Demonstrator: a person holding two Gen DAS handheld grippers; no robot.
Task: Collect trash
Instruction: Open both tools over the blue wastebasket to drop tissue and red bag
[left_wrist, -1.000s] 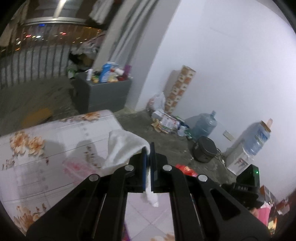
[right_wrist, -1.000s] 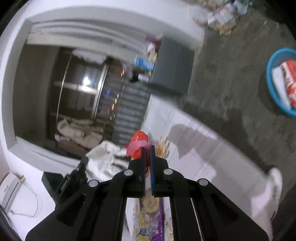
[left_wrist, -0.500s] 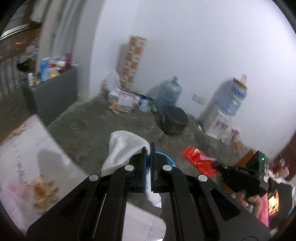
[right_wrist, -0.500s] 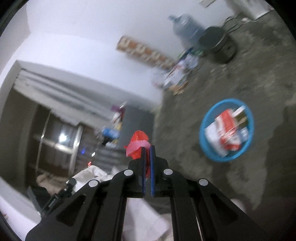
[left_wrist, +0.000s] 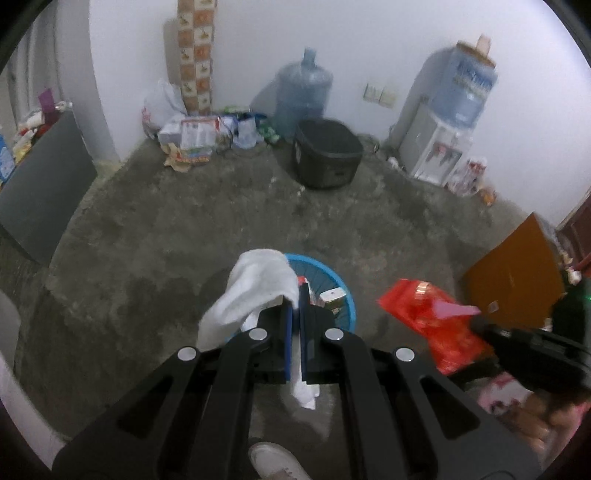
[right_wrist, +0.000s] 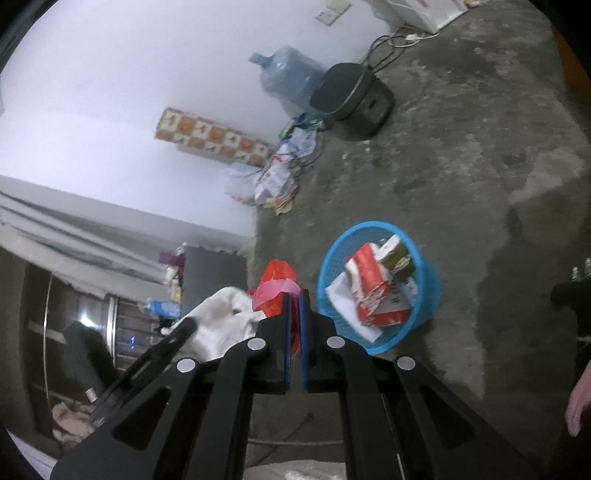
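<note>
White cloth (left_wrist: 258, 291) sat clamped in my left gripper (left_wrist: 294, 325), draping over its left finger and hanging below. Just beyond those tips stood the blue basket (left_wrist: 345, 295), mostly hidden behind cloth and fingers. My right gripper (right_wrist: 294, 325) was pinched shut on a red wrapper (right_wrist: 275, 286) jutting past its tips; the basket, holding cartons, lay just right of it. Blur hid the carton labels.

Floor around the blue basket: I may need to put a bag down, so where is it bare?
Bare concrete lies between the blue basket and the black cooker, and left toward the grey cabinet. The wall corner is crowded with packets, the jug and the dispenser.
</note>
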